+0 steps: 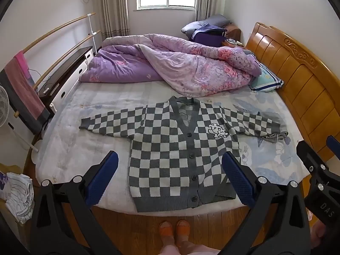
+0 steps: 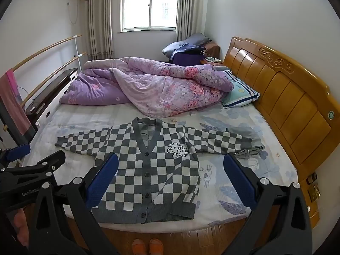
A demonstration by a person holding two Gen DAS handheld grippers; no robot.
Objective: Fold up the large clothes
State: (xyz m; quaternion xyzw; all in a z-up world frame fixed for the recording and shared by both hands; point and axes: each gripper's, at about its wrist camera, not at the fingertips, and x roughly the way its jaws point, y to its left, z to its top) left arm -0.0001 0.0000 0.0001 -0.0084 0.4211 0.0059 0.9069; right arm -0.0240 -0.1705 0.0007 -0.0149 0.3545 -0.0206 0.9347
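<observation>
On the near half of the bed (image 1: pixel 89 110) lies a grey-and-white checkered cardigan (image 1: pixel 170 155), front side up, buttoned, both sleeves spread sideways. Its hem reaches the mattress edge nearest the person. A white puzzle-shaped patch (image 1: pixel 217 130) sits on the chest. One cuff rests on a small grey garment (image 1: pixel 274 137) near the wooden headboard (image 1: pixel 297 63).

Left gripper (image 1: pixel 170 170): jaws fully spread, nothing held, poised above the cardigan's lower part without contact. Right gripper (image 2: pixel 171 174): jaws fully spread, nothing held, likewise above the cardigan and clear of it.

Behind the cardigan, a rumpled purple floral quilt (image 1: pixel 170 63) covers the far half of the bed. A striped pillow (image 1: pixel 265 80) lies beside the headboard. Orange slippers (image 1: pixel 176 231) stand on the wood floor (image 1: pixel 127 223) at the bed edge.
</observation>
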